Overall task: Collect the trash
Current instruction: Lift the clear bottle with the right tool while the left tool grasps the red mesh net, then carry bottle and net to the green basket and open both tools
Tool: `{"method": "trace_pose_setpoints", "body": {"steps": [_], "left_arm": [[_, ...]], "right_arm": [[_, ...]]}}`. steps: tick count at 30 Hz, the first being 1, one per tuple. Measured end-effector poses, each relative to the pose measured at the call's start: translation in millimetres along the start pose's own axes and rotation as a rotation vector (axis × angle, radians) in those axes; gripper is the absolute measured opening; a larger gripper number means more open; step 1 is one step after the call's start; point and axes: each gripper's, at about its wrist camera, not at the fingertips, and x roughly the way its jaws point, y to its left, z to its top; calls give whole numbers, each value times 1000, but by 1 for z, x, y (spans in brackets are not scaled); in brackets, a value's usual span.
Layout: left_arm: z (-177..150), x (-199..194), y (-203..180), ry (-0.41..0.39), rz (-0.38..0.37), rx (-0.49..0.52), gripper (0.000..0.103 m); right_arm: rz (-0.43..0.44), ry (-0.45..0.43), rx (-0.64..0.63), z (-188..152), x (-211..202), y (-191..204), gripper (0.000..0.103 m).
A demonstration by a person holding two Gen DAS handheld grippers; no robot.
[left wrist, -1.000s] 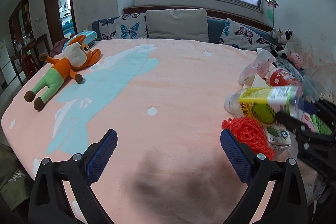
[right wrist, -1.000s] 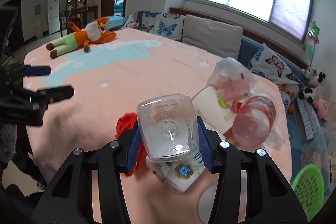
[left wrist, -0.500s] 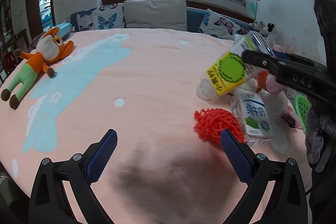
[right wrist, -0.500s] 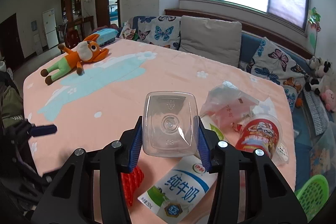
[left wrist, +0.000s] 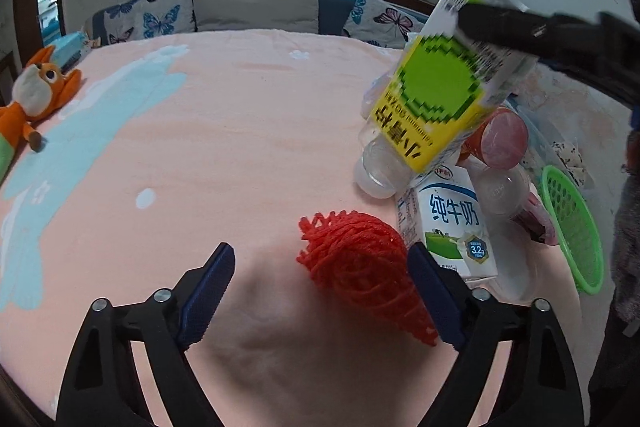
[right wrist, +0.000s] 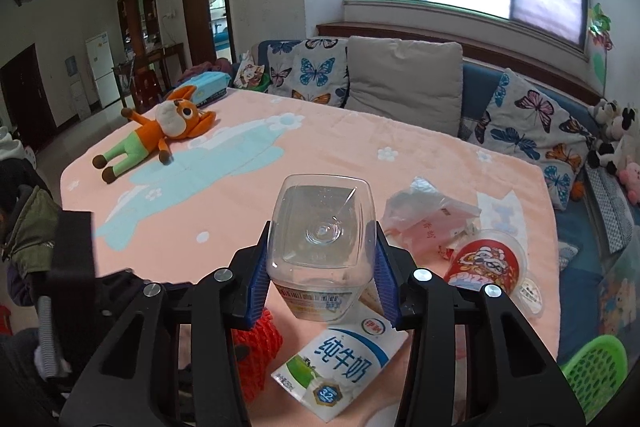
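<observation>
Right gripper (right wrist: 320, 279) is clamped on a clear plastic bottle (right wrist: 320, 227), both pads pressed to its sides, base toward the camera; the bottle hangs clear of the pink blanket (left wrist: 240, 115). Left gripper (left wrist: 320, 291) is closing, with the red mesh net (left wrist: 360, 263) between its fingers but nearer the right-hand pad — no pad presses on it yet. In the left wrist view the milk carton (left wrist: 456, 223) lies just beside the net at 3 o'clock, the green basket (left wrist: 576, 231) further out the same way. Recommendation: shift the left gripper toward 3 o'clock to centre the net, lower until the pads straddle its bulk, and avoid the carton — mesh compresses, so close fully
</observation>
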Motion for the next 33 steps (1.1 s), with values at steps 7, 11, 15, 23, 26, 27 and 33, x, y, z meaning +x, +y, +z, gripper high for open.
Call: {"method": "trace_pose_setpoints", "body": {"steps": [7,11,15,23,26,27,33], "left_arm": [[4,20,-3,54,-74,-9,67],[4,25,-6,64,-105,7,47],[2,21,-9,54,-126,12,33],[5,-16,-12,-16,-131,45,26],[10,-35,-18,-46,-149,69,25],[10,-40,-21,-54,-154,80,25],[26,-59,-64,-80,-253,149,25]], "right_arm": [[2,-43,31,8,-32,-9,46],[-39,-72,40,7,-60,-15,46],[-71,-85,67,1,-84,-27,46],[-200,-81,102,-24,-130,-51,45],[-268,-77,124,-38,-150,-66,45],[-286,-74,135,-43,-156,-72,45],[-419,-60,214,-74,-191,-116,45]]}}
